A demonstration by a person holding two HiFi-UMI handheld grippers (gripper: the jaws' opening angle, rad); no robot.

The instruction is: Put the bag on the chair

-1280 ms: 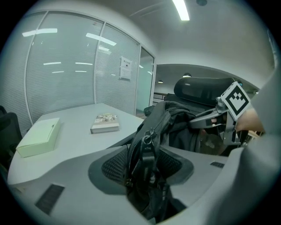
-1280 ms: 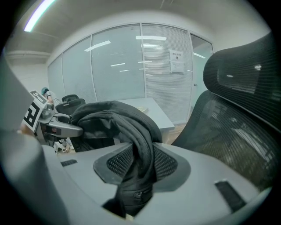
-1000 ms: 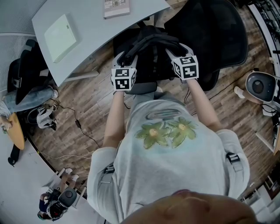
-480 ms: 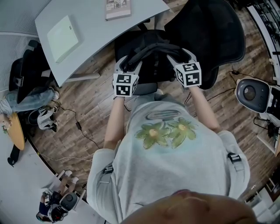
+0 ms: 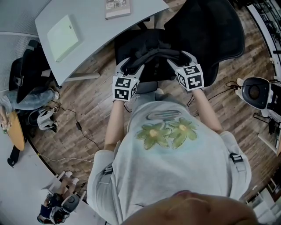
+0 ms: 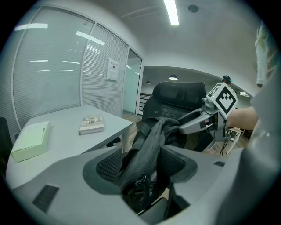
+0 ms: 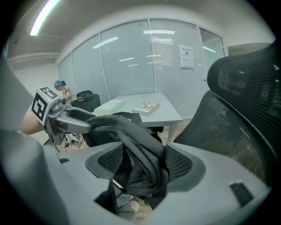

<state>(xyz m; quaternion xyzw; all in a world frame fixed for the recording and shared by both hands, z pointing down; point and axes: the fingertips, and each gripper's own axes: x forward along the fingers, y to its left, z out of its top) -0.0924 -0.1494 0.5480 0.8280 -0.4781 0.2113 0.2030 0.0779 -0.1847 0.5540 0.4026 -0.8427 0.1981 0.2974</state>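
Observation:
A black bag rests on the seat of the black mesh office chair, just beyond my body in the head view. Both grippers reach to its top straps, the left gripper at the left side and the right gripper at the right. In the left gripper view the jaws stand wide, with the dark strap hanging loose between the pads. The right gripper view shows the same: wide jaws around a bunched strap, mesh pads bare on both sides. Neither gripper squeezes the strap.
A grey desk stands beyond the chair with a book and a pale green box on it. A second dark chair is at the left. Cables cross the wooden floor, and a white device sits at the right.
Both grippers' jaws have spread wider and let go of the straps. The grippers have drawn slightly back toward me. The bag stays on the seat.

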